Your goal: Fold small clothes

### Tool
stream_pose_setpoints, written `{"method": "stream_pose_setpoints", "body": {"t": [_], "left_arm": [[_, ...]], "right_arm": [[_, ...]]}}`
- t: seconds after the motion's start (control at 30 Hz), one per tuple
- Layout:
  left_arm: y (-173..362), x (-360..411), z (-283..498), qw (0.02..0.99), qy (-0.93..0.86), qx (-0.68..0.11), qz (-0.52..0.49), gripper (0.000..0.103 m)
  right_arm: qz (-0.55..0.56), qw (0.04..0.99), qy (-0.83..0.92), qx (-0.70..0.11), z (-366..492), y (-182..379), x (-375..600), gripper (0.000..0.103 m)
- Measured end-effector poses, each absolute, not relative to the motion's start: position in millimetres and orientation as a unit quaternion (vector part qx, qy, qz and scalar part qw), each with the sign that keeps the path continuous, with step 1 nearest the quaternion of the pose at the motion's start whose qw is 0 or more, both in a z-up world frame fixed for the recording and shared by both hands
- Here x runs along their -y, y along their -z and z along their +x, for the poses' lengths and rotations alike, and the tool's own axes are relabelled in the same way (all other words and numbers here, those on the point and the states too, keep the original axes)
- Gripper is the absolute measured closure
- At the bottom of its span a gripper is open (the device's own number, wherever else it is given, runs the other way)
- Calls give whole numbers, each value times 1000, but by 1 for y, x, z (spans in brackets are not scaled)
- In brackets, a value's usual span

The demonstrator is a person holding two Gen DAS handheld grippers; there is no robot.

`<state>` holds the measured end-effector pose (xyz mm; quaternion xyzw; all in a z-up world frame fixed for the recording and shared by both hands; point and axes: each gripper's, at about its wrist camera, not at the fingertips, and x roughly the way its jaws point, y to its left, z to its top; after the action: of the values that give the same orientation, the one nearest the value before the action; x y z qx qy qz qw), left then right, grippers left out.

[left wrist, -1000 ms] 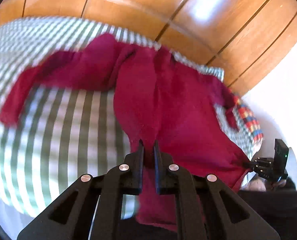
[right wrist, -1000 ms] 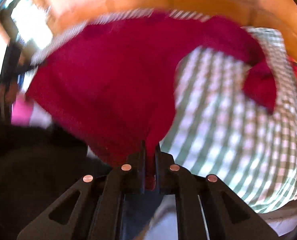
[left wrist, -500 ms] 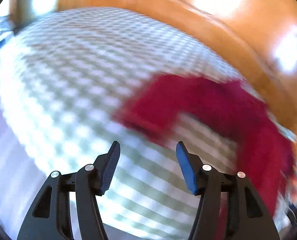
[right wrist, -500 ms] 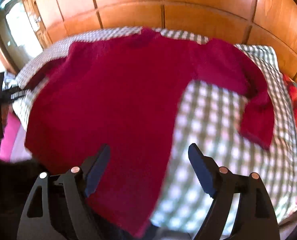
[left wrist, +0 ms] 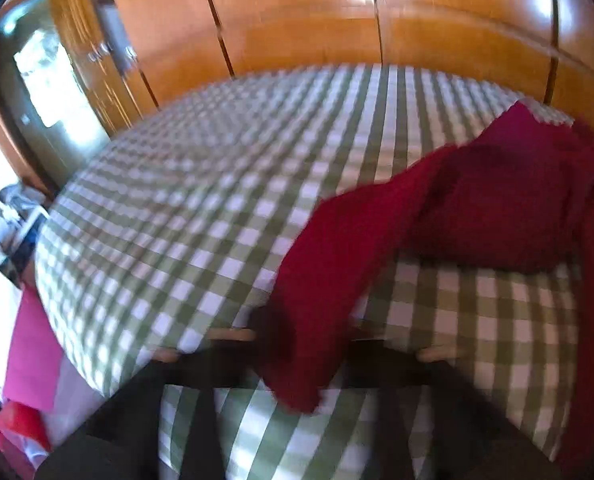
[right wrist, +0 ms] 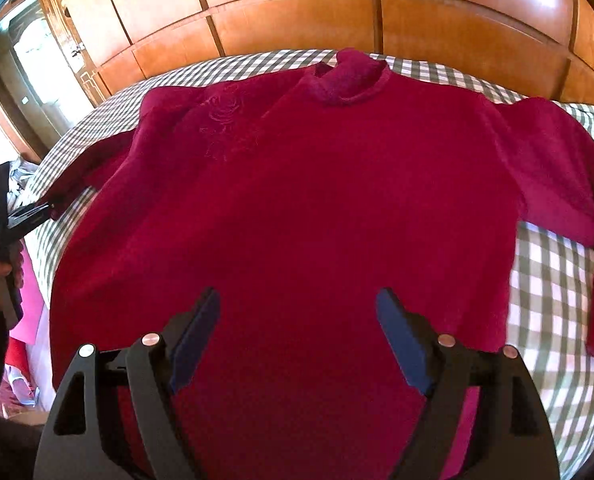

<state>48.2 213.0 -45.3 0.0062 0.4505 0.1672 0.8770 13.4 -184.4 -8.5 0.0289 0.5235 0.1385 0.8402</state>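
A dark red sweater (right wrist: 317,208) lies spread front-up on the green checked bed cover (right wrist: 553,280), collar at the far side, an embroidered rose near its left shoulder. My right gripper (right wrist: 299,336) is open and empty just above the sweater's lower body. In the right wrist view my left gripper (right wrist: 43,210) sits at the cuff of the sweater's left sleeve (right wrist: 97,164). In the blurred left wrist view that sleeve (left wrist: 337,280) lies across my left gripper (left wrist: 301,344), hiding the gap between its fingers, so its state is unclear.
A wooden panelled wardrobe (right wrist: 377,8) stands behind the bed. Pink and red cloth (left wrist: 29,368) lies beside the bed on the left. A window or mirror (left wrist: 45,76) glares at the far left.
Both grippers let go of the sweater's hem and opened. The sweater now lies flat. My left gripper swung left to the left sleeve's cuff.
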Motion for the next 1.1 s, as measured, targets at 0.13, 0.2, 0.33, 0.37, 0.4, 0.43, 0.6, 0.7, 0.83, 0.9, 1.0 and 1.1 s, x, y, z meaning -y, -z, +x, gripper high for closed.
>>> {"method": "stream_pose_setpoints", "body": {"t": [0.13,0.2,0.33,0.37,0.4,0.43,0.6,0.7,0.83,0.9,1.0,1.1], "left_arm": [[6,-250,53,892,-151,-422,-63,98],[-21,-282,52,893,-169,-406,-100,98],[-58,-332,78,880,-247,-397,-86,98],[-58,-340,86,874,-260,-402,-79,98],[-55,-352,104,860,-285,-417,-72,98],[-49,-360,112,850,-294,-431,-73,98],[-28,-369,146,812,-330,-471,-103,67],[-49,-346,149,834,-361,-409,-81,37],[-74,-291,163,896,-257,-355,-76,30],[-73,-246,180,919,-150,-359,-66,29],[-53,-171,212,921,-25,-389,-18,29],[-20,-108,240,906,48,-418,31,29]], "right_arm": [[29,843,-137,-519,15,10,183,24],[32,844,-134,-518,18,15,185,25],[31,839,-130,-528,27,35,183,26],[26,840,-128,-526,28,39,182,25],[19,844,-127,-521,28,41,180,25],[16,845,-127,-520,28,42,179,24],[26,840,-147,-522,34,33,197,26],[22,852,-140,-504,52,14,220,26],[15,866,-110,-488,102,0,256,26],[10,866,-96,-491,134,1,271,26],[-3,860,-78,-504,181,8,287,26],[-27,852,-75,-517,220,14,293,26]]}}
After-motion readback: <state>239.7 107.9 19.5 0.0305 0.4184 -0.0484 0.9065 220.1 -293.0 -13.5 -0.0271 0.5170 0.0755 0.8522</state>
